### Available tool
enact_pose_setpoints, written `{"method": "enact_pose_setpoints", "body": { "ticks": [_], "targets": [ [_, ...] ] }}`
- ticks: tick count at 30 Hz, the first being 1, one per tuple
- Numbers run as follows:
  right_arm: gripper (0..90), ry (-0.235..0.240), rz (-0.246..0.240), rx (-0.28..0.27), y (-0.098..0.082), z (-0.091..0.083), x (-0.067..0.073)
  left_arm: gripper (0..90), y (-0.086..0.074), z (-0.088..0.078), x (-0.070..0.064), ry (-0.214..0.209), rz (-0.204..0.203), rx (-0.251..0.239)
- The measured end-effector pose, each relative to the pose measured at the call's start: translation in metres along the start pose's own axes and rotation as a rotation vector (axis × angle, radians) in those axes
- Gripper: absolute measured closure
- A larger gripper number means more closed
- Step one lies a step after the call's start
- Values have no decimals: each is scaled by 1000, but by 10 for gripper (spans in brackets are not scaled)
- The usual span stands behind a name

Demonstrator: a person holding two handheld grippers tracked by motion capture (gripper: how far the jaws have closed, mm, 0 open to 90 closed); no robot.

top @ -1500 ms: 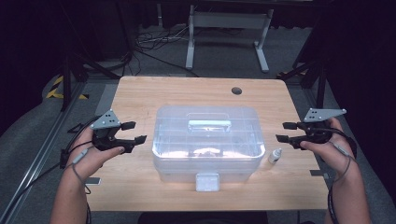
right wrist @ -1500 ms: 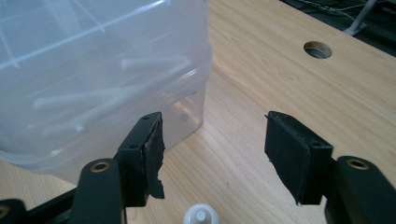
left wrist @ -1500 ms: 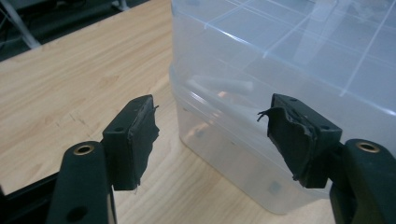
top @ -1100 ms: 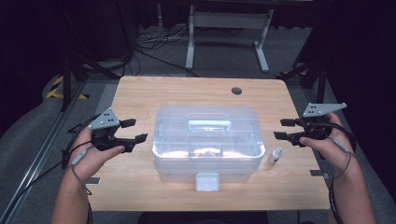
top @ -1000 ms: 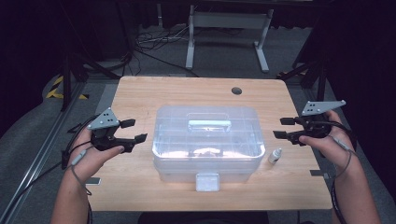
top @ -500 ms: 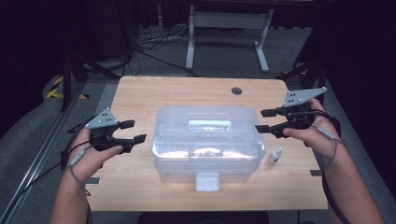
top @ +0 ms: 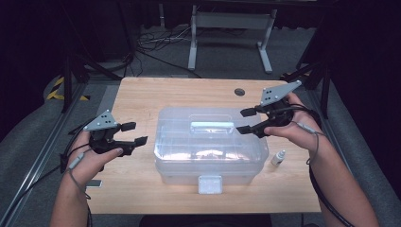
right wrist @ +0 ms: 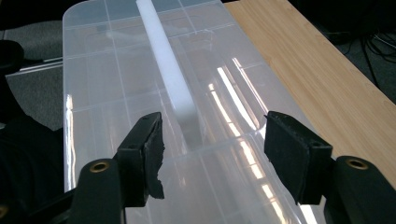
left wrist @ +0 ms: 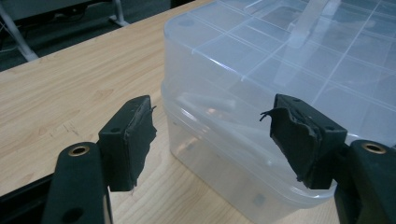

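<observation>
1. A clear plastic storage box (top: pixel 210 144) with a closed lid sits at the centre of the wooden surface (top: pixel 156 97), its white latch (top: pixel 210 184) facing six o'clock.
2. A pale handle (top: pixel 212 126) lies flat along the middle of the lid.
3. The right gripper (top: pixel 247 120) hovers over the box's three o'clock end, jaws released and wide apart, holding nothing.
4. In the right gripper view the handle (right wrist: pixel 169 74) runs straight away between the two jaws.
5. The left gripper (top: pixel 133 134) hangs just beside the box's nine o'clock end, jaws released, empty, not touching it.
6. In the left gripper view the box corner (left wrist: pixel 219 107) stands between the jaws.
7. A small white dropper bottle (top: pixel 278 158) stands on the surface just beside the box at its four o'clock corner.
8. A dark round grommet (top: pixel 239 91) sits near the surface's twelve o'clock edge.
</observation>
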State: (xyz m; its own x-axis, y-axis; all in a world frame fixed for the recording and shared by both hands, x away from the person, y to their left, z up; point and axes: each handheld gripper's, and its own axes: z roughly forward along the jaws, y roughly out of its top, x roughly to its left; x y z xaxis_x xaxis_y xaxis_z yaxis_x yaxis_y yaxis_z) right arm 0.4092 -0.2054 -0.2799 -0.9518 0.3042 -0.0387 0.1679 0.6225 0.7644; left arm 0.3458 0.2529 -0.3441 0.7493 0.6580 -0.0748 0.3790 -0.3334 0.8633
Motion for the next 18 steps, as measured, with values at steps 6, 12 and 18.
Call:
{"method": "enact_pose_setpoints", "body": {
  "ticks": [6, 12, 18],
  "targets": [
    [391, 29, -47, 32, 14, 12, 3, 304, -4, -5, -2, 6, -8, 3],
    [466, 56, -117, 133, 26, 26, 5, 305, -10, -9, -4, 17, -15, 16],
    [531, 86, -166, 205, 36, 39, 8, 305, -15, -15, -5, 33, -29, 18]
  ]
}}
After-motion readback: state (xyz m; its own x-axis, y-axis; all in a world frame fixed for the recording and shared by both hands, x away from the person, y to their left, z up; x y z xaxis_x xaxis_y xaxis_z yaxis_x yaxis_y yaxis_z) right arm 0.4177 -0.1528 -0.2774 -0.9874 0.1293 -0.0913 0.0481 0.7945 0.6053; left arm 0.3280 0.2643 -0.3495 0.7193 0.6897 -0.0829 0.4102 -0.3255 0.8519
